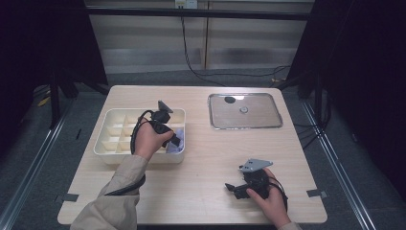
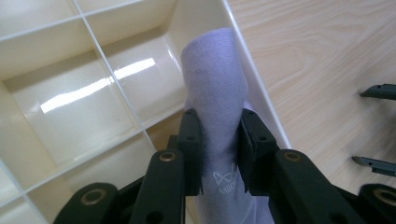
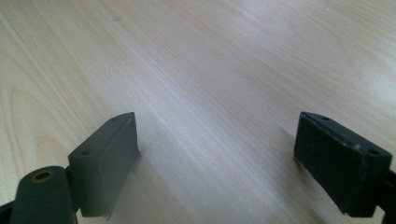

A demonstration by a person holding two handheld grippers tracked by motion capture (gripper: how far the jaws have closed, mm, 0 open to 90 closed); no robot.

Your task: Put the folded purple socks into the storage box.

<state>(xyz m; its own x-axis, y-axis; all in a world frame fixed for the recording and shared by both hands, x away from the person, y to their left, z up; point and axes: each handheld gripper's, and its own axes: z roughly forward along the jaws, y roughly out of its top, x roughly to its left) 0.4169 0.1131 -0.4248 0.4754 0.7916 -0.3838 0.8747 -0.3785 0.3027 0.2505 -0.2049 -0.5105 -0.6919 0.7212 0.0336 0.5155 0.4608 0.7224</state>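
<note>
Pale wooden bench: left tongs, clamped on lilac sock, should lower it squarely into the tray's corner cell; right tongs gape empty.

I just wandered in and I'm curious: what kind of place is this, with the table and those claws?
Probably a lab set up for recording handling demonstrations: dark curtains screen off a lone wooden table, cables trail across the floor, and a person works hand-held claws over a divided tray.

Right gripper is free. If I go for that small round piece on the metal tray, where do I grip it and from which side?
Come straight down on the small round piece: it lies flat on the metal tray. Pinch across its outer edge with the right gripper.
</note>
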